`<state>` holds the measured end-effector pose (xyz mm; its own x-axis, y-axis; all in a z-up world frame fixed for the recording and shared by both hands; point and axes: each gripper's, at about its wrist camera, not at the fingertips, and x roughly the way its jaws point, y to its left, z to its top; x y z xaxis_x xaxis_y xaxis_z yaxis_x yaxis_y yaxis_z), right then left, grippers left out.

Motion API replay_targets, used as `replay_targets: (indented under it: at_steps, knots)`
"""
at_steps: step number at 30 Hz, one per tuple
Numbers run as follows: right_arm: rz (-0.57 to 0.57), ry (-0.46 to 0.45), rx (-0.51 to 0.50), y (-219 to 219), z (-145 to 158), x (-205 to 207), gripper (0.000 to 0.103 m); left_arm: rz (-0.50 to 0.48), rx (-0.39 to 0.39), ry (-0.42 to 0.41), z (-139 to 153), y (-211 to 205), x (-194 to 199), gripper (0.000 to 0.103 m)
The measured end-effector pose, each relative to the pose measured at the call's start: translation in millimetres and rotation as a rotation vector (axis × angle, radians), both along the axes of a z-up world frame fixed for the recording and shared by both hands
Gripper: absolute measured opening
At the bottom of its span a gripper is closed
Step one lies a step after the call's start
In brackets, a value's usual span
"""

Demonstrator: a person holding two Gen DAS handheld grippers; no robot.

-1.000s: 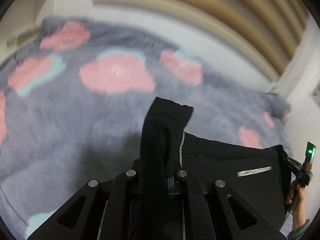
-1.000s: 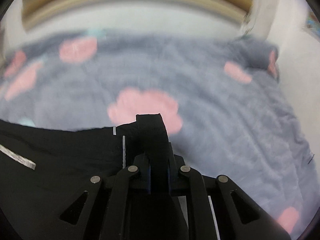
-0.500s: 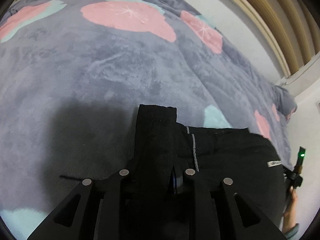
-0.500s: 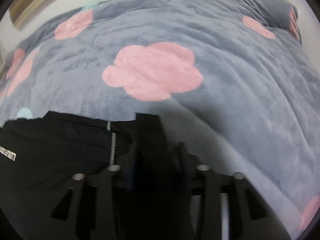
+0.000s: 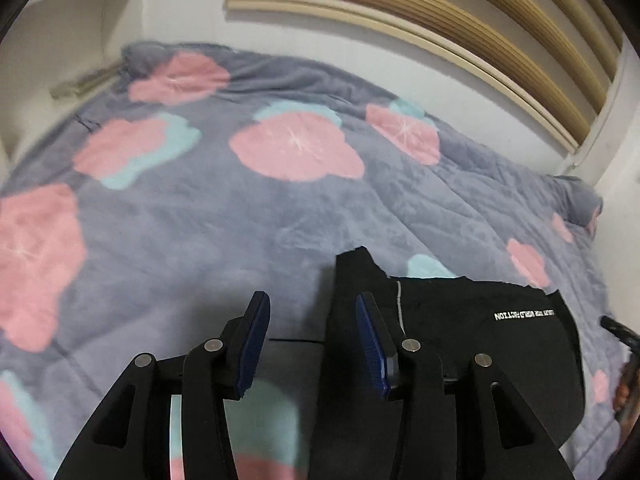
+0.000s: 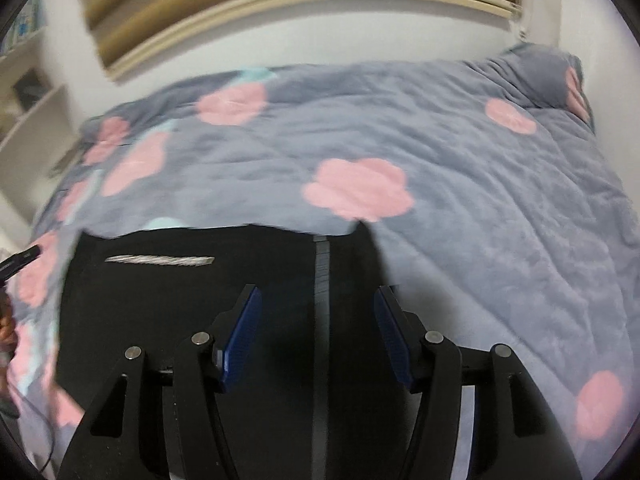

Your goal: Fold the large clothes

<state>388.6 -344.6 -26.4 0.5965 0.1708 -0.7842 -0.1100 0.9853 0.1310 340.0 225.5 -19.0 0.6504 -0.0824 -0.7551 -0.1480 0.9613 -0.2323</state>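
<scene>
A black garment (image 5: 460, 344) lies flat on a flowered grey bed (image 5: 200, 220), its long axis running across the lower frame. The left gripper (image 5: 312, 344), jaws wide and empty, hangs over its left corner; the right gripper (image 6: 316, 336), equally open and empty, hangs over its right end.

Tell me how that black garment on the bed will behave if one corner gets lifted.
The black fabric garment lies flat, following the grey flowered blanket, so it would probably hang limp. It is broad, so one corner would likely drag the rest. On the plush blanket it may cling rather than slide.
</scene>
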Motion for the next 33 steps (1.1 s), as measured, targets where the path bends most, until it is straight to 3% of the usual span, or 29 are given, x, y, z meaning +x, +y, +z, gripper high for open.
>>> replay_targets:
  at_steps: [3, 7, 10, 13, 15, 17, 21, 25, 28, 31, 33]
  knots:
    - [0.066, -0.016, 0.033, 34, 14, -20, 0.067, -0.081, -0.045, -0.03, 21, -16, -22, 0.046]
    - [0.091, 0.011, 0.028, 79, 8, -31, 0.068, -0.253, -0.082, -0.062, 31, -78, -48, 0.047]
    - [0.108, 0.043, -0.008, 106, -18, -29, 0.068, -0.358, -0.067, -0.039, 17, -136, -60, 0.047]
    - [0.12, 0.119, -0.084, 125, -58, -22, 0.068, -0.434, -0.047, 0.037, -17, -185, -57, 0.047]
    - [0.148, 0.143, -0.181, 135, -84, -21, 0.069, -0.438, -0.045, 0.132, -50, -204, -47, 0.046]
    - [0.155, 0.149, -0.198, 137, -105, -21, 0.07, -0.408, -0.041, 0.188, -81, -209, -38, 0.046]
    - [0.139, 0.133, -0.174, 133, -118, -22, 0.07, -0.389, -0.1, 0.185, -100, -200, -33, 0.046]
    - [0.164, 0.155, -0.153, 132, -98, -19, 0.07, -0.419, -0.081, 0.156, -86, -202, -41, 0.046]
    - [0.173, 0.116, -0.073, 129, -67, -12, 0.07, -0.46, -0.169, 0.1, -55, -195, -37, 0.047]
    - [0.134, 0.042, -0.114, 136, -45, 7, 0.07, -0.429, -0.197, 0.035, -26, -193, -18, 0.047]
    - [0.109, 0.07, -0.133, 141, -53, 30, 0.07, -0.392, -0.2, 0.065, -26, -193, 8, 0.047]
